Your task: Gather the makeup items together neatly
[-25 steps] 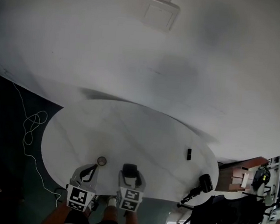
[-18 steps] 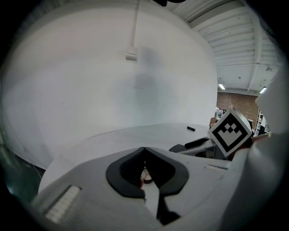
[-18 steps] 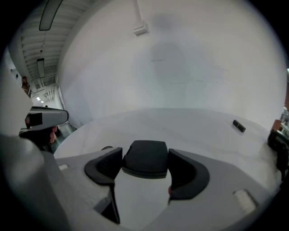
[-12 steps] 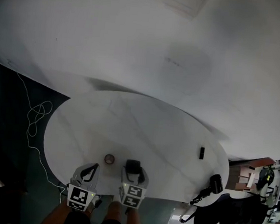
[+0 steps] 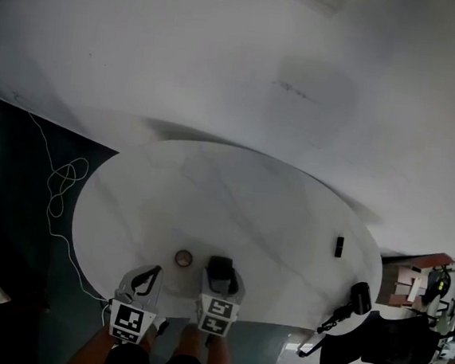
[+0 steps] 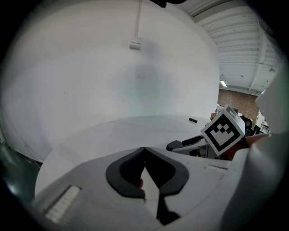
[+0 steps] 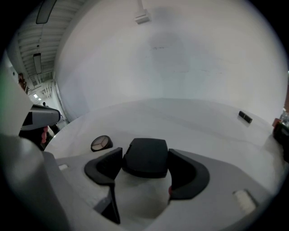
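Observation:
My right gripper (image 5: 220, 268) (image 7: 145, 156) is shut on a black rectangular compact case (image 7: 146, 159) (image 5: 219, 265), low over the white oval table (image 5: 209, 207) near its front edge. A small round compact (image 5: 183, 258) (image 7: 101, 143) with a pale lid lies on the table just left of it. My left gripper (image 5: 150, 275) (image 6: 144, 149) hangs at the front edge, left of the round compact, its jaws shut with nothing between them. A small black makeup item (image 5: 339, 245) (image 7: 245, 117) (image 6: 193, 120) lies far off at the table's right side.
A black office chair (image 5: 371, 351) stands beside the table's right end, with another black object (image 5: 358, 297) at that rim. A white cable (image 5: 62, 193) trails over the dark floor at the left. A white wall rises behind the table.
The head view has shifted, so the table sits lower and further right in the picture. Both grippers keep their places by the front edge, the right one still gripping the black case.

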A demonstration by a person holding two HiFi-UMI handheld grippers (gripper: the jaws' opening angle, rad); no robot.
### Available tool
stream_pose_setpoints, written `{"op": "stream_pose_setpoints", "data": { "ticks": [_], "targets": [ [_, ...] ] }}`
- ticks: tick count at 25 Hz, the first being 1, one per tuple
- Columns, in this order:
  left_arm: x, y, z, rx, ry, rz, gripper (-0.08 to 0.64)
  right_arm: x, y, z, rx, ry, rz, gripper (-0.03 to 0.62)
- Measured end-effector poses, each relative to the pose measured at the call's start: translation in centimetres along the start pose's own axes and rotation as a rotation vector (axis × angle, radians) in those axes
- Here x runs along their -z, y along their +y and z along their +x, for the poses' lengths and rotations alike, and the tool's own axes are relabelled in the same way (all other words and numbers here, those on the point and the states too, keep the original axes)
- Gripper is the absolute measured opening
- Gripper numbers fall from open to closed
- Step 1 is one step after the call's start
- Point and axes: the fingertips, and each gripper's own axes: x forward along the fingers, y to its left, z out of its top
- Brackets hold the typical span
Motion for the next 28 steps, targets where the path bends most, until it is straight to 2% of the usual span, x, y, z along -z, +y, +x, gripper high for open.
{"op": "stream_pose_setpoints", "data": {
  "ticks": [9, 18, 28],
  "targets": [
    [1.0, 0.5, -0.4, -0.005, -0.002, 0.002, 0.009, 0.4, 0.2, 0.3, 0.025, 0.003, -0.021, 0.322],
    [0.8, 0.4, -1.0, 0.001, 0.004, 0.004, 0.009, 0.3, 0.0, 0.1, 0.055, -0.016, 0.003, 0.324],
    [-0.6, 0.5, -2.2, -0.012, -0.050, 0.025, 0.009, -1.2, 0.5, -1.7, 0.042, -0.059, 0.023, 0.331]
  ]
}}
